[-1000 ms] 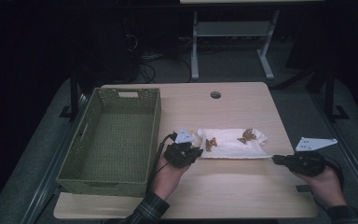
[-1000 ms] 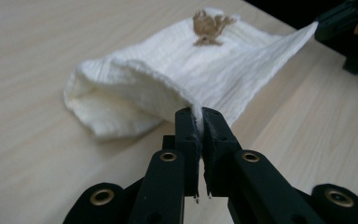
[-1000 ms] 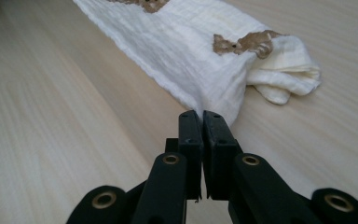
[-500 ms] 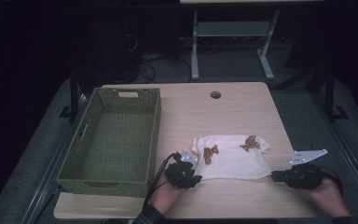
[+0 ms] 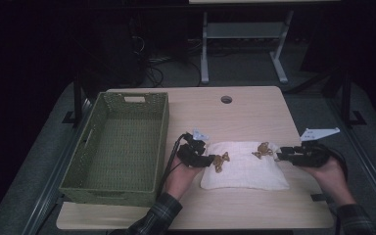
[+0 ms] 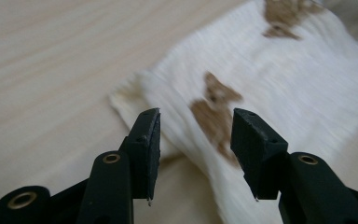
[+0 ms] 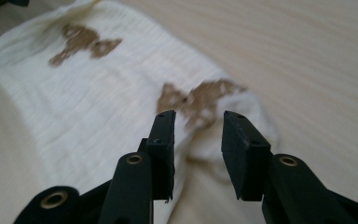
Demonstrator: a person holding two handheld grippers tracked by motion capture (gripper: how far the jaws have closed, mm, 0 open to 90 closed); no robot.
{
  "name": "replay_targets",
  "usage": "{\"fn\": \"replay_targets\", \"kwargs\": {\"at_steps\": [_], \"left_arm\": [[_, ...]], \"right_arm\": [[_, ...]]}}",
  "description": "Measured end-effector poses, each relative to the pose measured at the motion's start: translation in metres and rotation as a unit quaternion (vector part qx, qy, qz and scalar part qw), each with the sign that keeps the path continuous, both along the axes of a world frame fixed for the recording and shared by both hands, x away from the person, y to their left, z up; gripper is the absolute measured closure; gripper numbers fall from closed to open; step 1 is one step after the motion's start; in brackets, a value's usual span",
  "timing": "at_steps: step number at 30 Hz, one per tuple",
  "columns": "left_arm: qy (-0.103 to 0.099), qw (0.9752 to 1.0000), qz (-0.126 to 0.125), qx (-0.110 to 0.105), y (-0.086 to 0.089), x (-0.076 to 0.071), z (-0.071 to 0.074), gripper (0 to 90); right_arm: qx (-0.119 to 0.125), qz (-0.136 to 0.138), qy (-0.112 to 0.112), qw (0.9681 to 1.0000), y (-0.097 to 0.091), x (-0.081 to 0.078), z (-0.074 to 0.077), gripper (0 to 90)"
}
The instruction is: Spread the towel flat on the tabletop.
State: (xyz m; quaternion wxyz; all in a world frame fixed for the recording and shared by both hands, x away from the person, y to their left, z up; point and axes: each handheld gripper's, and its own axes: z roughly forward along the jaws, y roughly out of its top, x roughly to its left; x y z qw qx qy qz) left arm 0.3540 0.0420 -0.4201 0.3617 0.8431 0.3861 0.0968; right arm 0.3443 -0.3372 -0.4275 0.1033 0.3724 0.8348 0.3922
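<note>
The folded white cloth (image 5: 245, 165) is lying flat between both tools — left tool (image 5: 209, 159) and right tool (image 5: 280, 152) have just been opening, jaws apart, nothing gripped — moving it into the basket (image 5: 119, 142) is likely remaining.

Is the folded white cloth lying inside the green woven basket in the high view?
No, the white cloth lies on the bare wooden table to the right of the green woven basket, which holds nothing.

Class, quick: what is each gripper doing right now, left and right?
Left gripper: open, jaws just opening, straddling the cloth's edge.
Right gripper: open, just opening, at the cloth's other end.
</note>
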Motion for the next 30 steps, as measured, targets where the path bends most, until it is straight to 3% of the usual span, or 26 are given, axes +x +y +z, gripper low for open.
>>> {"fn": "replay_targets", "kwargs": {"at_steps": [5, 10, 12, 16, 19, 21, 30], "left_arm": [[0.008, 0.9998, 0.013, 0.008, -0.005, 0.028, -0.009, 52.5], [0.021, 0.9995, 0.021, 0.010, -0.007, 0.044, -0.020, 54.4], [0.026, 0.9994, 0.021, 0.009, -0.008, 0.048, -0.025, 59.0], [0.031, 0.9994, 0.008, 0.013, -0.008, 0.052, -0.029, 77.6], [0.031, 0.9995, 0.004, 0.009, -0.008, 0.053, -0.029, 87.2], [0.020, 0.9998, 0.006, 0.004, -0.007, 0.052, -0.024, 88.1], [-0.031, 0.9991, 0.005, -0.030, 0.001, 0.033, 0.012, 89.0]], "right_arm": [[0.000, -0.014, 0.014, 0.9998, 0.012, 0.034, -0.005, 61.9], [-0.015, -0.028, 0.031, 0.9990, 0.018, 0.058, -0.018, 61.8], [-0.020, -0.033, 0.048, 0.9981, 0.017, 0.064, -0.025, 62.1], [-0.029, -0.026, 0.065, 0.9971, 0.017, 0.068, -0.032, 79.0], [-0.031, -0.019, 0.058, 0.9977, 0.019, 0.068, -0.033, 87.2], [-0.031, -0.018, 0.051, 0.9981, 0.019, 0.066, -0.030, 88.0], [0.010, -0.009, -0.016, 0.9998, 0.010, 0.046, 0.004, 89.0]]}}
